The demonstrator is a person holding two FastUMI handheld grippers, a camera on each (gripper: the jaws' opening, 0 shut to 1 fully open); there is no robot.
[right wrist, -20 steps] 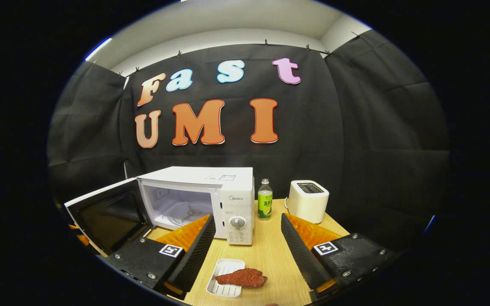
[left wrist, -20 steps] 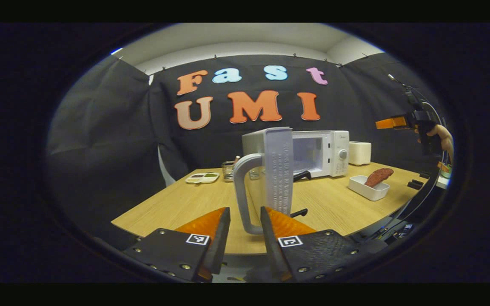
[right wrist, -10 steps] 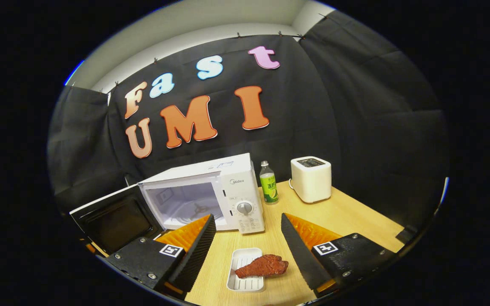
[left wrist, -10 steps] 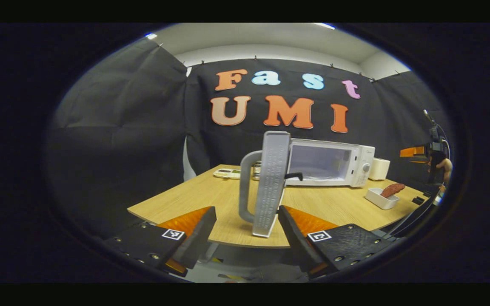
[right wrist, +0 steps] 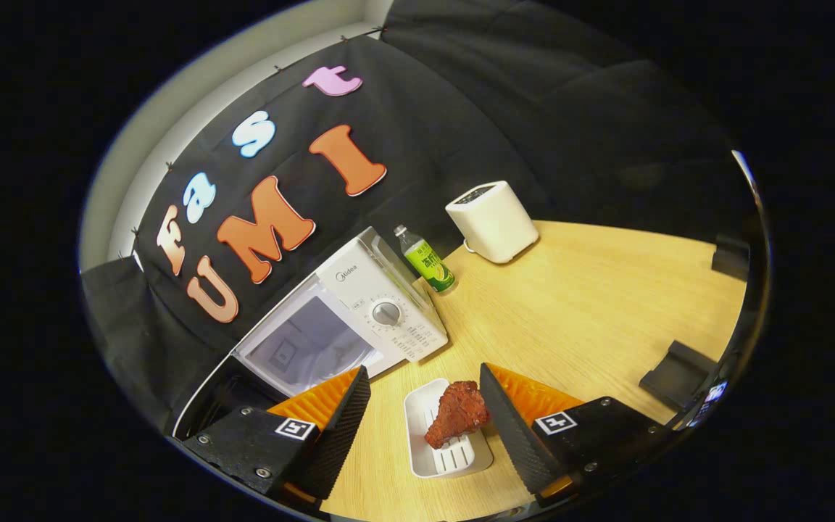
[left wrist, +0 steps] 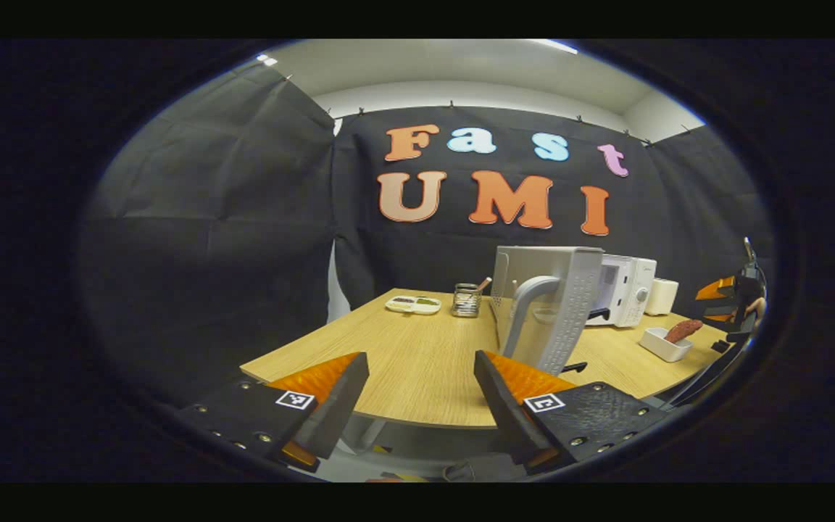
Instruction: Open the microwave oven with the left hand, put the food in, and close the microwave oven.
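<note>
The white microwave (right wrist: 359, 312) stands at the back of the table with its door (left wrist: 559, 304) swung wide open; the grey door handle (left wrist: 530, 301) faces me. My left gripper (left wrist: 421, 366) is open with nothing in it, and the handle is ahead and to the right of its fingers. A reddish-brown piece of food (right wrist: 457, 422) lies in a small white tray (right wrist: 441, 464) in front of the microwave. My right gripper (right wrist: 423, 373) is open and tilted, hovering over the tray with the food between its fingers. It also appears far right in the left gripper view (left wrist: 723, 291).
A green-labelled bottle (right wrist: 425, 261) and a white toaster (right wrist: 491, 221) stand right of the microwave. A small sauce dish (left wrist: 412, 304) and a mesh holder (left wrist: 466, 300) sit at the table's back left. Black blocks (right wrist: 678, 366) lie by the right edge.
My left gripper let go of the door handle, opened wider and drew back to the left; the door stays open. My right gripper tipped over and came down over the food tray.
</note>
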